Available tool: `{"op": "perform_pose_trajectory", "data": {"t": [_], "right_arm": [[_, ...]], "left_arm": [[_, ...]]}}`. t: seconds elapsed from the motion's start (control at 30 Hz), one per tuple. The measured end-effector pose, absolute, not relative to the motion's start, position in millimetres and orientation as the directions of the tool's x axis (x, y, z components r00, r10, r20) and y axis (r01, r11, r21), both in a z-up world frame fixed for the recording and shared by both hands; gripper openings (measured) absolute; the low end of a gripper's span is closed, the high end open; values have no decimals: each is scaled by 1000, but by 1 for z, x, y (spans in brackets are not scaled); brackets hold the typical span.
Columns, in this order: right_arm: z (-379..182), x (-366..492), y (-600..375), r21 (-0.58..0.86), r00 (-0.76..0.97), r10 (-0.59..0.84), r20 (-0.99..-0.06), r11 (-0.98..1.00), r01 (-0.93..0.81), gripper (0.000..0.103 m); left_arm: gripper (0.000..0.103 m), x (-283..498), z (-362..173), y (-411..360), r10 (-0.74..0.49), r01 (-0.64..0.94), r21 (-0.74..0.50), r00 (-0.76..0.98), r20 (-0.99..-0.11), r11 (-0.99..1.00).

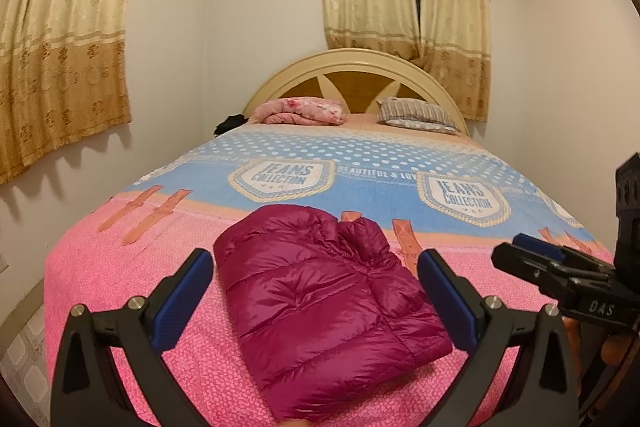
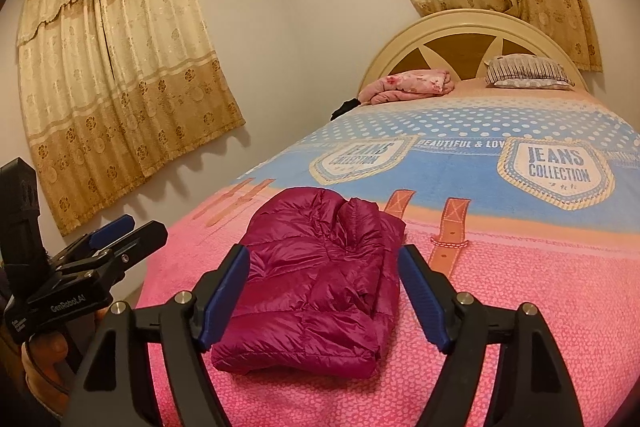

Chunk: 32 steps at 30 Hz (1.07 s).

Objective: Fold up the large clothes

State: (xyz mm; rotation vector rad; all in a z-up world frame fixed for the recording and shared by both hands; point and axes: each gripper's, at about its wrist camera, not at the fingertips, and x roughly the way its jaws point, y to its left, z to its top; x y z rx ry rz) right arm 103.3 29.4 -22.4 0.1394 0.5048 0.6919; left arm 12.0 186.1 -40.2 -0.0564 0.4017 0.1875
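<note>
glossy quilted jacket [image 1: 320,303], nubby bedspread [image 1: 132,291]

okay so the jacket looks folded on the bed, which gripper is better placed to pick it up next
Left, narrowly. The left gripper sits open with the jacket centred between its fingers; the right gripper is open too, but the jacket lies more toward its left side.

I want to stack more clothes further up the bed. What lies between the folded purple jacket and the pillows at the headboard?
Only bare bedspread. In both wrist views nothing lies between the purple jacket and the pillows.
</note>
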Motion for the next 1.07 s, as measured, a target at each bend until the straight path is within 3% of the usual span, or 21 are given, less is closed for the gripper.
{"op": "perform_pose_trajectory", "data": {"t": [1.07], "right_arm": [[-34, 100, 28, 287, 639, 647, -415, 760, -583, 77]], "left_arm": [[103, 15, -49, 190, 187, -218, -27, 887, -421, 976]]}}
